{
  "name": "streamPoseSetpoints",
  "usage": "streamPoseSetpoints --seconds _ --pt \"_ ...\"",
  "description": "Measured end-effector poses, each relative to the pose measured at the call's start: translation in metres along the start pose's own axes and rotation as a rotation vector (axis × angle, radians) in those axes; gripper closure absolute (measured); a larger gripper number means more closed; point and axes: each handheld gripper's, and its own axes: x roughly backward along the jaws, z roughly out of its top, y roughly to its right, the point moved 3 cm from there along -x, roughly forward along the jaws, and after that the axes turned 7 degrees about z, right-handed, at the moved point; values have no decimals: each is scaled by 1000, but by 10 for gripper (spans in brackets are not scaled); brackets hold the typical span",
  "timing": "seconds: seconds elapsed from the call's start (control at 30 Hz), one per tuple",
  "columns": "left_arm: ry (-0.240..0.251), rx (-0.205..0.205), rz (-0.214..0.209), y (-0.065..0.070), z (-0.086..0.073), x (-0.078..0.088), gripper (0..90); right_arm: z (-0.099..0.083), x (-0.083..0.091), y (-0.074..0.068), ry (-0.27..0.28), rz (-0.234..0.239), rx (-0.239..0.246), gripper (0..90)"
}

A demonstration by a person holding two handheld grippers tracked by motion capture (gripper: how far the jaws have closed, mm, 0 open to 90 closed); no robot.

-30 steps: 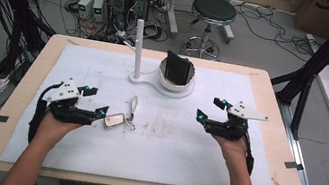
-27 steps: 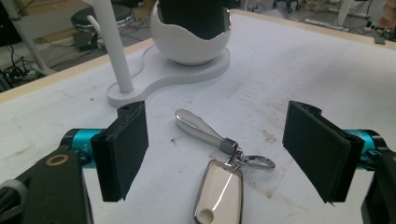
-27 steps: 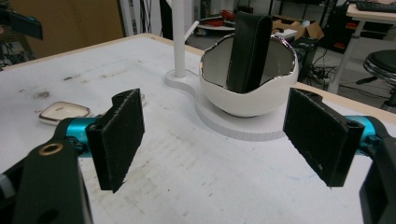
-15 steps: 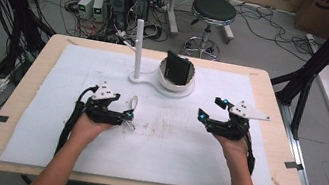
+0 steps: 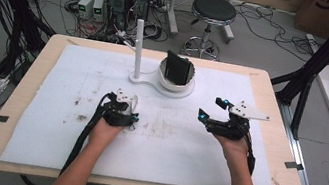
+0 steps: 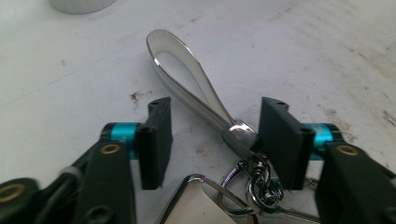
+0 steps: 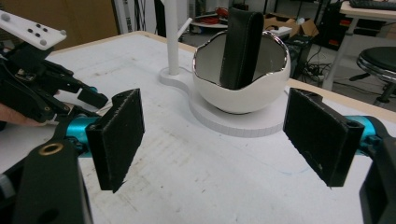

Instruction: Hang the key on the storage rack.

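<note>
A key ring with a white strap loop [image 6: 187, 74], a metal clasp [image 6: 243, 133] and split rings lies on the white mat. My left gripper [image 6: 215, 140] is low over it near the mat's middle [image 5: 123, 113]. Its jaws have just been closing, with the strap and clasp between them. The right pad [image 6: 280, 140] stands against the clasp, while the left pad [image 6: 156, 140] is still apart from the strap. My right gripper [image 5: 213, 108] rests open at the right, its wide jaws [image 7: 215, 135] empty and facing a white bowl [image 7: 243, 95].
The bowl [image 5: 186, 83] holds an upright black wallet [image 7: 240, 46] and stands on a white base [image 5: 153, 86] with a thin white post [image 5: 138, 47] at the mat's far middle. Dirt stains mark the mat. A stool and computers stand beyond the table.
My left hand has moved right and down from the left side onto the key ring, and its jaws have narrowed around the strap. The right hand has stayed put.
</note>
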Motion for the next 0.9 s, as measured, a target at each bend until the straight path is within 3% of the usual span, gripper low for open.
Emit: streamPoseSetpoints --seconds 0.13,0.27,0.33,0.57,0.77,0.9 --pt "2 -3 -1 2 -1 3 804 -1 0 1 -2 -3 -3 210" --pt "6 -3 9 2 -1 5 812 0 0 -1 1 1 4 210" --pt "33 -7 1 1 0 9 813 1 0 -1 4 1 6 210" --pt "214 75 -62 -16 19 44 812 2 2 -2 28 21 4 210" --pt "373 99 -36 -34 45 77 813 4 2 -4 44 28 20 210" --pt "449 104 16 -43 63 92 813 3 1 -4 40 24 18 210"
